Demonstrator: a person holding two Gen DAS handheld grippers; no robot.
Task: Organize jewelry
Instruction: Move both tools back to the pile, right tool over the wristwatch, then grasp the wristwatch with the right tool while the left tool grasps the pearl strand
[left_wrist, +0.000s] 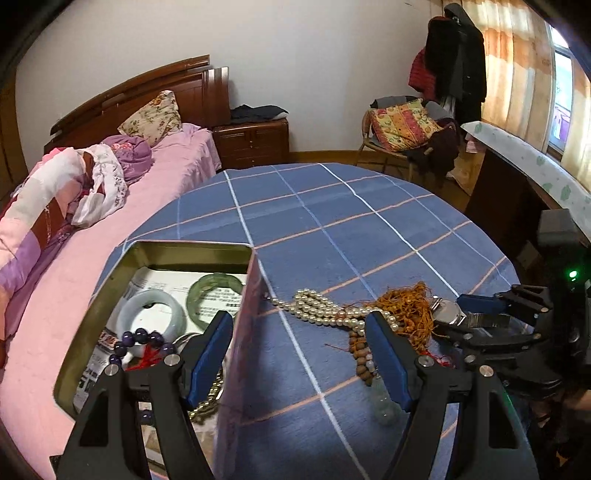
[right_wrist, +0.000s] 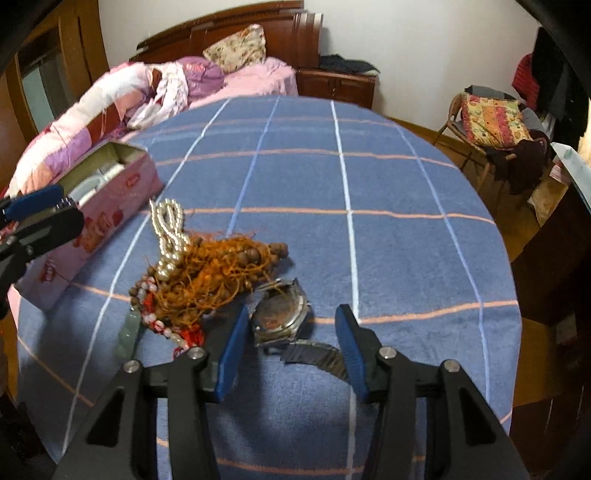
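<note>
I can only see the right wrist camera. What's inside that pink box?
Observer: The left wrist view looks down into the box. A pale bangle, a green bangle and a purple bead bracelet lie on printed paper.
Operator: Are the other tongs holding something?
Observer: No. The left tongs are wide open and empty, and one finger overlaps the box's side wall.

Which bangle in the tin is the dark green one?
The dark green bangle lies at the far side of the tin, near its right wall. The other, the pale whitish bangle, lies to its left, by the purple bead bracelet.
</note>
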